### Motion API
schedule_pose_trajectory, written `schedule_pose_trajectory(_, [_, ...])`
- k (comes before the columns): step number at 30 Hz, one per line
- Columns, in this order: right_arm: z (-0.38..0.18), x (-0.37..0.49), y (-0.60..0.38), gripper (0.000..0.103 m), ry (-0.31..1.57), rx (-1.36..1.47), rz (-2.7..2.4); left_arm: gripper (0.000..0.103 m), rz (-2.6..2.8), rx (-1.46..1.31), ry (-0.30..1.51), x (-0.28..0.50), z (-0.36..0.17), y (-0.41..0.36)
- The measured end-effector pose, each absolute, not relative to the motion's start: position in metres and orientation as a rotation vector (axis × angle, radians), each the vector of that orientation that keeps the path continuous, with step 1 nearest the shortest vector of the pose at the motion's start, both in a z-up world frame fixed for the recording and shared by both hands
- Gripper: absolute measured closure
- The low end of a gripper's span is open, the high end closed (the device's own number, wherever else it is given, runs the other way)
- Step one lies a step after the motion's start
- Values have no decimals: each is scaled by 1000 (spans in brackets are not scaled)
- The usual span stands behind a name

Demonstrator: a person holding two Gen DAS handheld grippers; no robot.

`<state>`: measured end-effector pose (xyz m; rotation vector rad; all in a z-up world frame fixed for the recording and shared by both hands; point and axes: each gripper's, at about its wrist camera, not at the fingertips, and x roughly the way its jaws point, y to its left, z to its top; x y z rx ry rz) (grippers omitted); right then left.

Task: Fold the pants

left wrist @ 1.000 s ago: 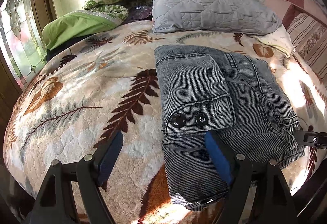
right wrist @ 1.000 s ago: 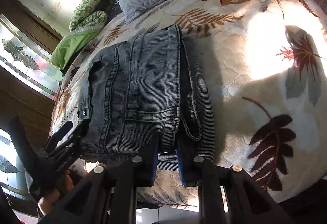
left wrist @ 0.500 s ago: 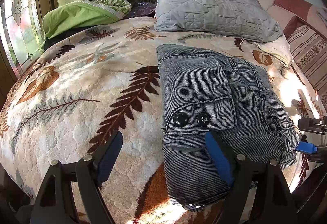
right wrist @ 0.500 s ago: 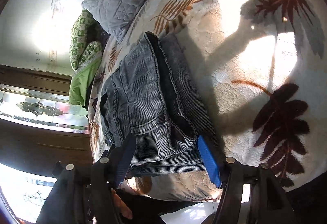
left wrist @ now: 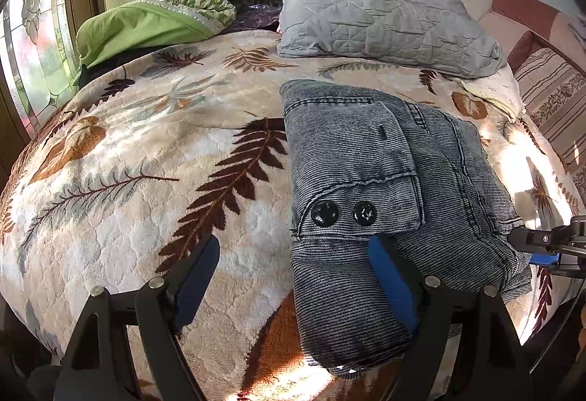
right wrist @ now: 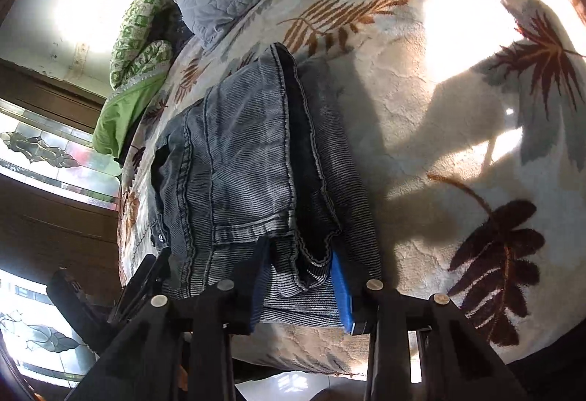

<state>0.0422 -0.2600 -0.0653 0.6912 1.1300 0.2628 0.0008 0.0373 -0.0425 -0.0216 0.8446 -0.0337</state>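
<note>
Folded pants (left wrist: 395, 188) lie at 3 o'clock on the blanket (left wrist: 146, 181). Your left gripper (left wrist: 293, 276) gapes, empty. Your right gripper (right wrist: 300, 287) has just been closing around the hem layers. Denim's heavy, floppy: pinch stacked edges.

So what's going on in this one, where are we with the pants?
A person with a handheld gripper in each hand is folding dark grey pants on a bed with a leaf-print blanket. The pants already lie in a compact folded bundle near the bed's edge. The left gripper is open, one finger on the blanket and the other on the bundle's near end. The right gripper has just been closing on the bundle's edge, with cloth between its fingers. A grey pillow lies beyond.
</note>
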Motion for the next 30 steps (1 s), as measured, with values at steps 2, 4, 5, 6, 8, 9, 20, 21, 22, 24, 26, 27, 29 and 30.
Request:
schedule_pose_trajectory(2, [-60, 40, -259, 88, 1116, 661, 279, 19, -37, -31, 846, 1, -42, 38])
schedule_pose_trajectory(4, [-47, 32, -257, 91, 1083, 617, 279, 19, -42, -46, 847, 0, -40, 40])
schedule_pose_trajectory(5, [-40, 28, -256, 92, 1066, 597, 279, 19, -47, -53, 838, -1, -37, 41])
schedule_pose_trajectory(6, [-33, 23, -255, 92, 1049, 589, 276, 19, -54, -58, 821, -3, -33, 41])
schedule_pose_trajectory(8, [-24, 13, -254, 92, 1025, 572, 267, 19, -58, -69, 763, -9, -20, 42])
schedule_pose_trajectory(9, [-21, 8, -253, 92, 1019, 561, 260, 19, -64, -75, 723, -13, -13, 42])
schedule_pose_trajectory(20, [-37, 9, -266, 80, 1056, 547, 192, 18, -53, 75, 868, 1, -45, 19])
schedule_pose_trajectory(21, [-27, 8, -269, 80, 1030, 529, 158, 18, -53, 69, 867, 1, -46, 19])
schedule_pose_trajectory(22, [-16, 9, -271, 80, 995, 527, 136, 18, -54, 67, 869, 1, -46, 19])
schedule_pose_trajectory(24, [5, 18, -271, 79, 928, 530, 160, 18, -57, 63, 873, 2, -46, 19])
schedule_pose_trajectory(26, [17, 40, -257, 77, 930, 521, 259, 18, -59, 58, 874, 2, -46, 20])
schedule_pose_trajectory(27, [21, 54, -249, 77, 930, 528, 333, 18, -61, 56, 875, 3, -46, 21])
schedule_pose_trajectory(29, [18, 86, -236, 75, 958, 576, 439, 17, -63, 50, 876, 4, -47, 22])
schedule_pose_trajectory(30, [9, 101, -232, 75, 997, 613, 455, 17, -63, 46, 877, 4, -47, 23])
